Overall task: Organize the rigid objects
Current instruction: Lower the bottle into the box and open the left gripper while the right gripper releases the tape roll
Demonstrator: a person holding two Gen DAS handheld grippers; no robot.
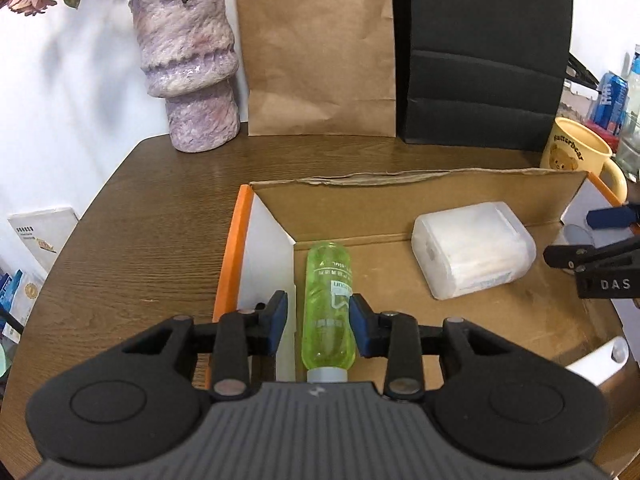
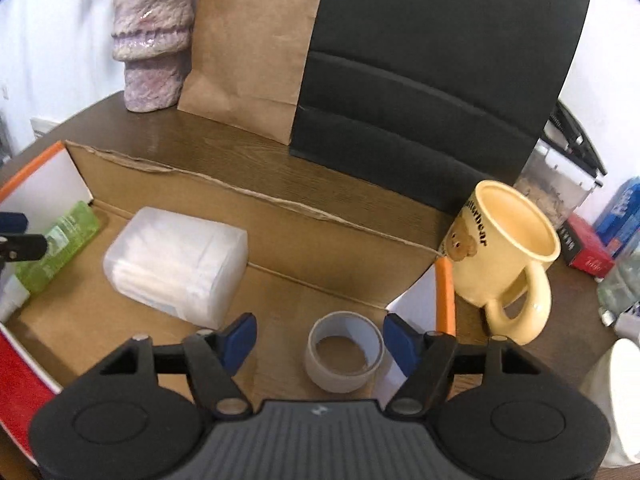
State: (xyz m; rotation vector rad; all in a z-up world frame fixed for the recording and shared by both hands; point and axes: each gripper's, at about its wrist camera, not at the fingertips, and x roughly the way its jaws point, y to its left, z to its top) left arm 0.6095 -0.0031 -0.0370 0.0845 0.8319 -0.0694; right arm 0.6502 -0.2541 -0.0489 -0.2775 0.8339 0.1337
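Inside the box point(image 1: 472, 184), three things already lay on the floor: a green bottle point(image 1: 329, 304) along the left wall, a white case point(image 1: 474, 248) in the middle near the back wall, and a tape roll point(image 2: 345, 350) close to the right wall. A yellow mug point(image 2: 508, 256) stood outside the box, just beside its right wall, so I judge that much of the sorting was done and at least the mug was left for you.

Your left gripper point(image 1: 318, 320) had the bottle between its pads. The right pad seemed to touch the bottle, but a gap showed at the left pad, so I read it as released, not clenched. The bottle rested on the box floor, its cap toward you.

Your right gripper point(image 2: 320, 340) stood open. The roll lay between the pads, nearer the right one, and I saw no contact with either.
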